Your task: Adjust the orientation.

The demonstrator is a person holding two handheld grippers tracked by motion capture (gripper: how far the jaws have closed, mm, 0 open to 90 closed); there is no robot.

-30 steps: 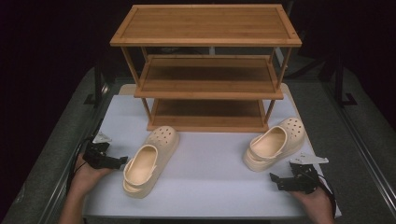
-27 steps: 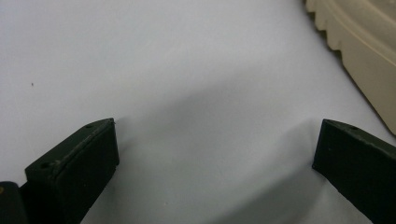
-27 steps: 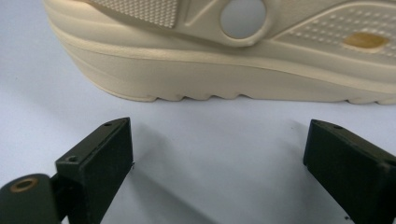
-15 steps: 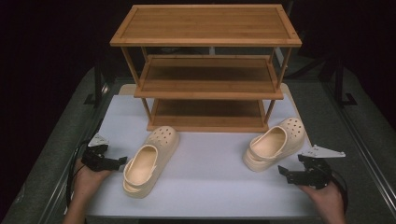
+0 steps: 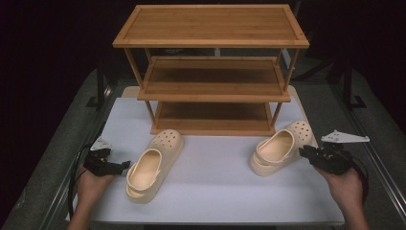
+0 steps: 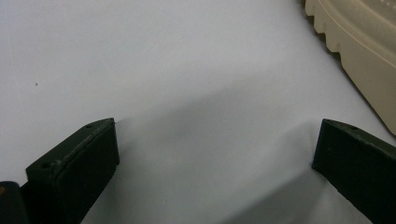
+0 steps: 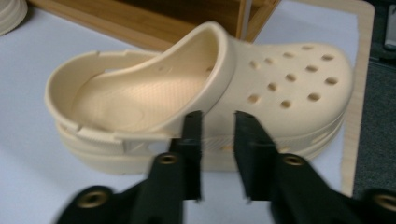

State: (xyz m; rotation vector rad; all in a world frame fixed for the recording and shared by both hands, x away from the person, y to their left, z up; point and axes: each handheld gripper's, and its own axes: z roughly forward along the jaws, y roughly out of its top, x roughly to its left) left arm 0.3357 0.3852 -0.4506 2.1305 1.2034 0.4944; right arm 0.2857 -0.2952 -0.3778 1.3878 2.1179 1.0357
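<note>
White table mat [image 5: 215,182] under a dark surround, two cream clogs in front of a bamboo shoe rack [image 5: 210,72].

Right clog [image 5: 282,147] lies on the mat by the rack's right foot, toe toward the rack, heel toward me; my right gripper [image 5: 306,153] sits just beside its outer side, and in the right gripper view its jaws have just been closing and stand narrowly apart, with nothing between them and the clog's side wall just beyond the tips. Left clog [image 5: 154,165] lies on the mat's left half, toe angled toward the rack. My left gripper [image 5: 122,166] rests low on the mat just beside that clog's heel; in the left gripper view its jaws are spread wide over bare mat, with the ridged sole edge at upper right.
</note>
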